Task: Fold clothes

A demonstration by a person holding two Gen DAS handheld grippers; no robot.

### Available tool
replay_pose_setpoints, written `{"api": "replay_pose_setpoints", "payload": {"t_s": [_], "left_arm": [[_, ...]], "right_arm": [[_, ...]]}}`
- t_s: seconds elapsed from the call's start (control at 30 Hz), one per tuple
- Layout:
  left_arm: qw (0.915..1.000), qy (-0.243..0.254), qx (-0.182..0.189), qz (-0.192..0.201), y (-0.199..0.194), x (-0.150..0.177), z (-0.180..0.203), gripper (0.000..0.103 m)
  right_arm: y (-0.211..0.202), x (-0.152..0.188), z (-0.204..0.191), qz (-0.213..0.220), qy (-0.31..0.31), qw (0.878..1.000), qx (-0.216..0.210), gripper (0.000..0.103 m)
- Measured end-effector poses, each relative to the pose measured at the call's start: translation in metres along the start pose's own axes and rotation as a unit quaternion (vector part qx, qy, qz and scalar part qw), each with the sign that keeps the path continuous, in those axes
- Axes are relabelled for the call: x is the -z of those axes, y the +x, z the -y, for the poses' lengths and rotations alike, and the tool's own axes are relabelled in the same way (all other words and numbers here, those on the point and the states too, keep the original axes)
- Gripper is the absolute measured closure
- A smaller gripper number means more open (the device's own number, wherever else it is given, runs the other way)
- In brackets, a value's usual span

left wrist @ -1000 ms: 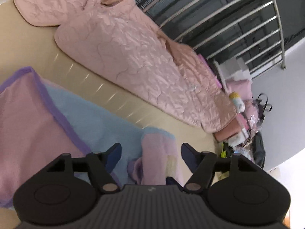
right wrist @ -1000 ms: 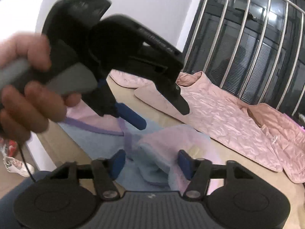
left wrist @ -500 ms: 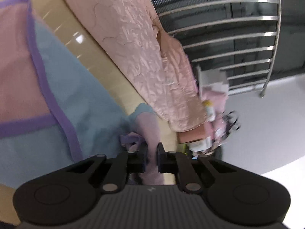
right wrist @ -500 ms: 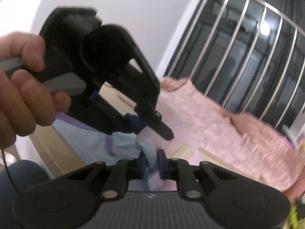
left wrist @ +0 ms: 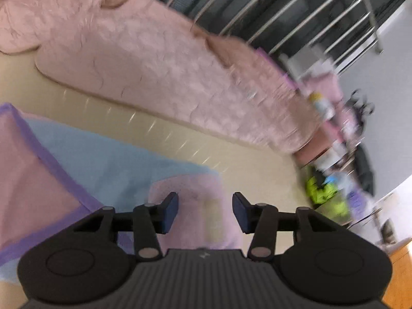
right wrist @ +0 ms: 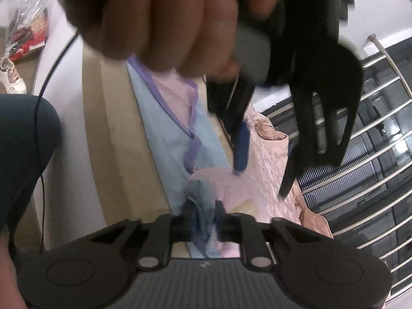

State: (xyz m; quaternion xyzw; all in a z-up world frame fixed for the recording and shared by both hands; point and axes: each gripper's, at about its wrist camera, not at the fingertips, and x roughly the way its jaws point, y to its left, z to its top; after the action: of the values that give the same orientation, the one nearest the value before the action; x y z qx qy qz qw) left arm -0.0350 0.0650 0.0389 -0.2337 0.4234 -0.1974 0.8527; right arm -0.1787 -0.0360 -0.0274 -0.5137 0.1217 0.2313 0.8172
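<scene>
A light blue and pink garment [left wrist: 116,159] with purple trim lies on the beige table [left wrist: 257,175]. My left gripper [left wrist: 205,211] hovers over its folded pink corner [left wrist: 195,190]; the jaws are opening and stand apart, with nothing pinched. In the right wrist view a person's hand [right wrist: 159,18] holds that left gripper [right wrist: 260,182] above the same corner. My right gripper [right wrist: 206,220] has a bunched blue fold of the garment [right wrist: 203,206] between its pads; its jaws are opening, and the fold still fills the gap.
A pink quilted jacket [left wrist: 154,77] lies spread along the far side of the table, below a metal railing [left wrist: 309,20]. A heap of bags and clothes [left wrist: 332,180] sits past the right end. A dark-clad leg [right wrist: 23,141] and a white shoe [right wrist: 13,82] are at the left.
The left gripper was shut on the pink corner half a second ago and has let it go. The right gripper closed on the blue fold, then widened, and its view has rolled.
</scene>
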Motion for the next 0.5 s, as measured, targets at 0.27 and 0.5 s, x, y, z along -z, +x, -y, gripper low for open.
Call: {"api": "replay_pose_setpoints", "payload": {"t_s": [0.27,0.5], "left_arm": [[0.9997,-0.019,0.007,0.013,0.005,0.001,-0.021,0.064],[0.9997,0.002,0.004,0.024,0.001,0.004,-0.02,0.062]], "right_arm": [[-0.04,0.042,0.086,0.053,0.368,0.924,-0.09,0.038],[0.011,0.106,0.114,-0.015,0.623,0.77,-0.136,0.046]]}}
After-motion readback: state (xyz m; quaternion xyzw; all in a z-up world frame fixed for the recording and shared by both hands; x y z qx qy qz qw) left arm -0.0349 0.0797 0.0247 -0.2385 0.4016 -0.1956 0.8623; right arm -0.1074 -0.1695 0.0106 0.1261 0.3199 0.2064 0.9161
